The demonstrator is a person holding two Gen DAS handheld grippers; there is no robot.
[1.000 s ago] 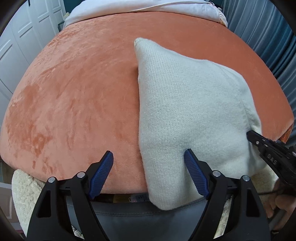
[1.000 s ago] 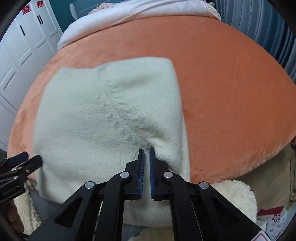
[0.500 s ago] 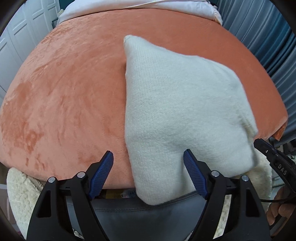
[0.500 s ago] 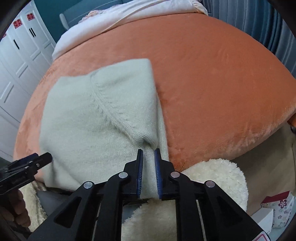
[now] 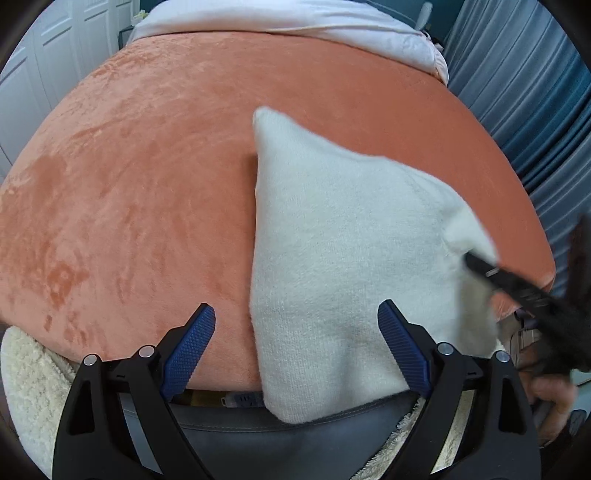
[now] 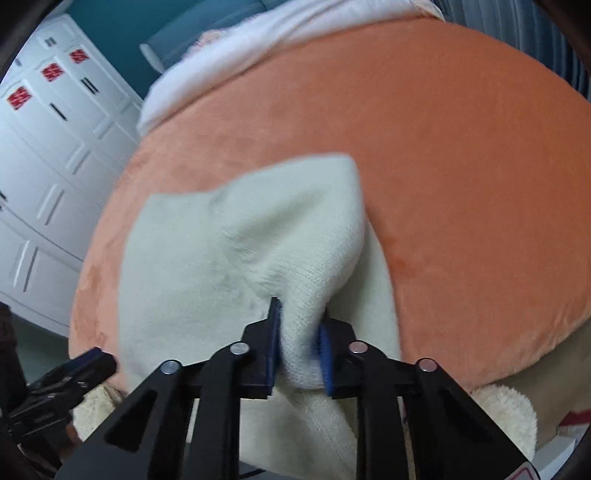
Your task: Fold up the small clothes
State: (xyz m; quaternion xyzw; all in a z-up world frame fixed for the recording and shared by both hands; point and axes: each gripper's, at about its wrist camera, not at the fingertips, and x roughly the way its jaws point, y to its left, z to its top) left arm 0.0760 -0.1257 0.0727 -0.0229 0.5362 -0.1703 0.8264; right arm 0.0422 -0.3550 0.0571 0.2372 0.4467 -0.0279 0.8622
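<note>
A cream knitted garment (image 5: 351, 251) lies on an orange velvet cushion (image 5: 147, 184), its near edge hanging over the cushion's front. My left gripper (image 5: 295, 343) is open and empty, with its jaws wide apart over the garment's near left edge. My right gripper (image 6: 299, 339) is shut on a bunched fold of the garment (image 6: 229, 266) at its near right corner and lifts it off the cushion (image 6: 461, 166). The right gripper also shows at the right of the left wrist view (image 5: 480, 266), blurred.
A white quilt (image 5: 295, 22) lies at the cushion's far end. White cupboards (image 6: 44, 147) stand on the left and blue curtains (image 5: 535, 92) on the right. A fluffy cream rug (image 6: 509, 417) lies below the cushion's front edge.
My right gripper has lifted the garment's corner up and turned it leftward over the rest. Its jaws stand a little wider around more cloth. My left gripper stays open.
</note>
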